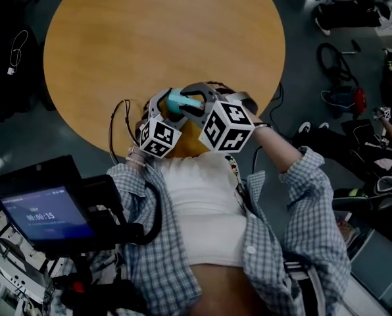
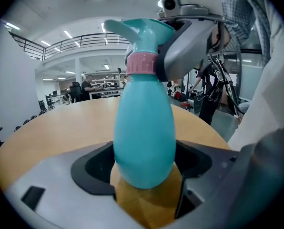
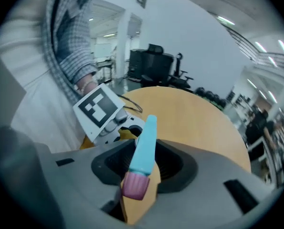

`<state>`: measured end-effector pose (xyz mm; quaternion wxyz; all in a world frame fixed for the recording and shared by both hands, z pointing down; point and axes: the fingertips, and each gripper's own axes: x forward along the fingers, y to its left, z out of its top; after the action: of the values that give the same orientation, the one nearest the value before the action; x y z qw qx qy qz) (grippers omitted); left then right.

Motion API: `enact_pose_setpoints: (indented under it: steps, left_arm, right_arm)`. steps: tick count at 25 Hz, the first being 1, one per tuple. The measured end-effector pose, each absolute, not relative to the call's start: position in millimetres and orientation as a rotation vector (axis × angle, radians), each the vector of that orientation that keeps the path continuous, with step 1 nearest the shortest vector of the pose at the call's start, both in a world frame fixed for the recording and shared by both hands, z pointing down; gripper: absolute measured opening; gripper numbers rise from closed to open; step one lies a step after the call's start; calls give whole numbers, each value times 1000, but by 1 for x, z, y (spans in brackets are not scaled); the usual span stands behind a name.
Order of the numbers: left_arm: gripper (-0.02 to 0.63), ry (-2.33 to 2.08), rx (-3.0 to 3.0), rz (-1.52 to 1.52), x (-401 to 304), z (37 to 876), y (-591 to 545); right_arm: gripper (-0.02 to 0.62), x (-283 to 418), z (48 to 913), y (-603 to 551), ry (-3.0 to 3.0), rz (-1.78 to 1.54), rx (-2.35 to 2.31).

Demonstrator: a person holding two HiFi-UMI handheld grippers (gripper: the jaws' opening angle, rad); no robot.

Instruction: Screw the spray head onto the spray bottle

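Teal plastic spray bottle (image 2: 144,142) sits clenched in your left gripper (image 2: 147,187). At its twelve o'clock, your right gripper (image 3: 141,168) grasps the pink-collared teal spray head (image 3: 144,142), apparently mid-screwing. Next, twist it clockwise until snug.

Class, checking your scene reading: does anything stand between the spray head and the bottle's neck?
Nothing visible does. The head has its pink collar already seated on the neck of the bottle, with no gap showing.

Far tabletop (image 1: 163,31) open, near edge blocked by left gripper (image 2: 146,182), right gripper (image 3: 139,168), spray bottle (image 2: 144,137), spray head (image 3: 144,142)
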<state>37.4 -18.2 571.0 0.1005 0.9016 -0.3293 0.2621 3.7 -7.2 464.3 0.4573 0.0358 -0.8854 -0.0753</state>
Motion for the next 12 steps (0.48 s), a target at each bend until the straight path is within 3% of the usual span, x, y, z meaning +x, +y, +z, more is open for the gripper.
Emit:
enact_pose_setpoints:
  steps: [7,12]
  left_arm:
    - [388,-1015,2660,777,41,567,-23]
    - [390,-1033,2657,784,43,568,-24]
  right_arm:
    - [126,16,460,-22,-2140,348,785]
    - [126,20,463,-23,-2117,491,1029]
